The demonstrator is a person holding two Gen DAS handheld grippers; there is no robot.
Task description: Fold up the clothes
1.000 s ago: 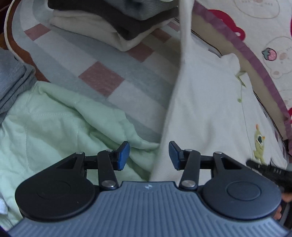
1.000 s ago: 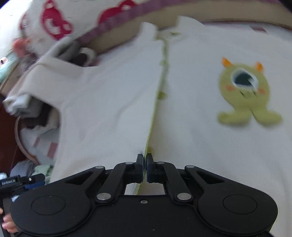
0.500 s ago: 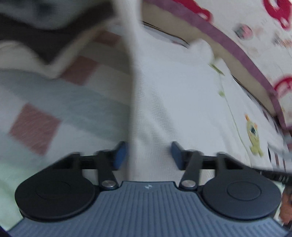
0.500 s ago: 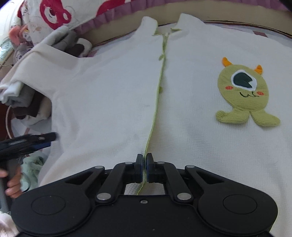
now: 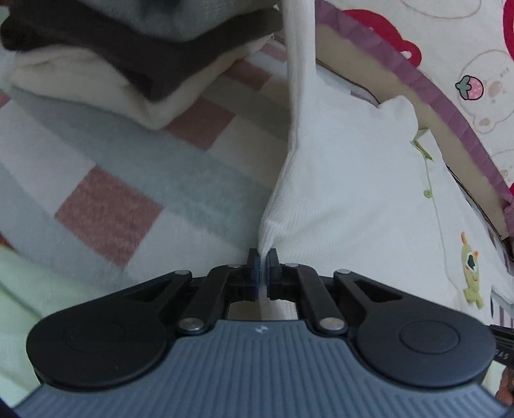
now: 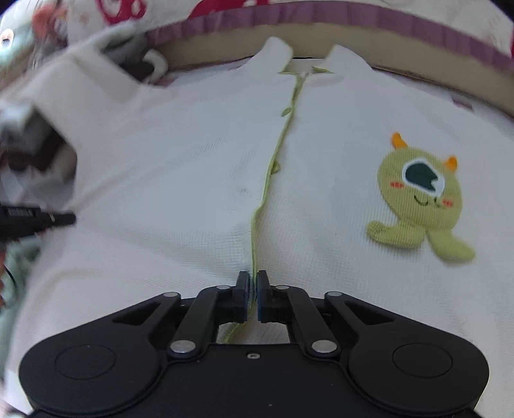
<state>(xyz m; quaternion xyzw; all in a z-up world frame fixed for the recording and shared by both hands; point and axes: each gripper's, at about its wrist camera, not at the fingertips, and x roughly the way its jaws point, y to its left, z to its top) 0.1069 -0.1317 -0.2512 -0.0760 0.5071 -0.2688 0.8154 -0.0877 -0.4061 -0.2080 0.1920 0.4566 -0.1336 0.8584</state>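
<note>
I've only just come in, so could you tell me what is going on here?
A person is folding a white baby garment spread on a bed, with a gripper in each hand. The left gripper is shut on the garment's side edge. The right gripper sits at the green front seam, its jaws opening. Folded clothes are stacked nearby.

open checkered blanket [image 5: 135, 180] left of the white garment [image 5: 347, 199], folded clothes stack [image 5: 135, 61] blocking the far corner (sleeve draped over it), purple-trimmed pillow edge [image 6: 321, 19] walling the back
</note>
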